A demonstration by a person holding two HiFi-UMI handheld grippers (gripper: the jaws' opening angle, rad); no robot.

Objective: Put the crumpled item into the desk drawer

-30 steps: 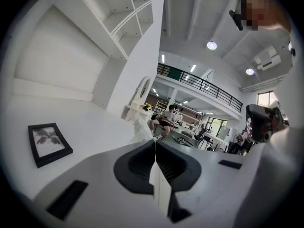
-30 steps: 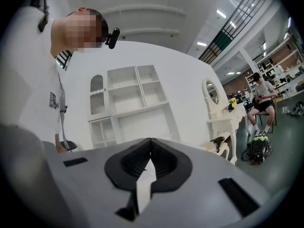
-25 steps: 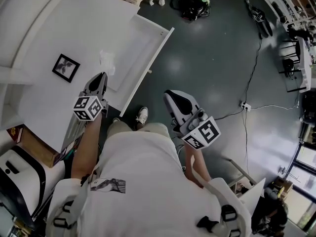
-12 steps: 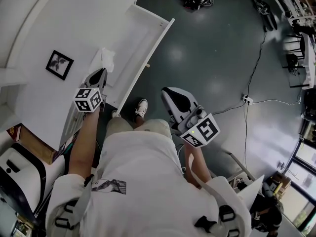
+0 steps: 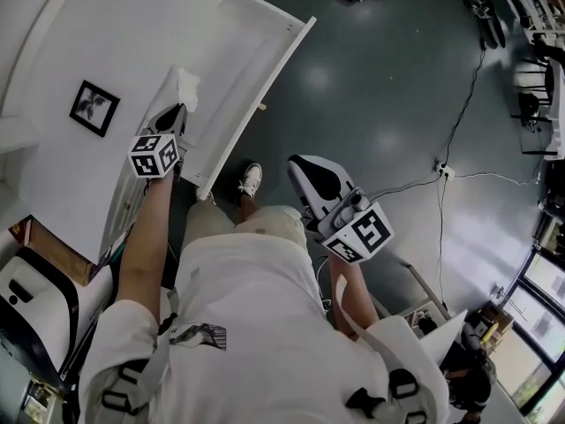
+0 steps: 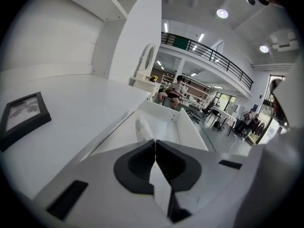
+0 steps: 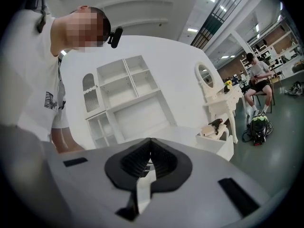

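Observation:
The crumpled white item (image 5: 187, 85) hangs just ahead of my left gripper (image 5: 177, 110), over the near end of the open white desk drawer (image 5: 265, 85). In the left gripper view the item (image 6: 142, 129) runs up to the gripper's (image 6: 155, 144) closed tips, which pinch its near end, with the drawer's wall (image 6: 191, 133) beyond. My right gripper (image 5: 305, 168) hangs over the dark floor in front of the person's body. Its jaws (image 7: 150, 145) are shut with nothing between them.
A black picture frame (image 5: 94, 107) lies on the white desk (image 5: 106, 34) left of the drawer. The person's shoe (image 5: 251, 180) stands below the drawer's front. A power strip with cables (image 5: 440, 170) lies on the floor at right. A brown box (image 5: 51, 256) sits at lower left.
My left gripper has moved forward along the desk's edge with the crumpled item, away from the picture frame and over the drawer. The right gripper has barely moved.

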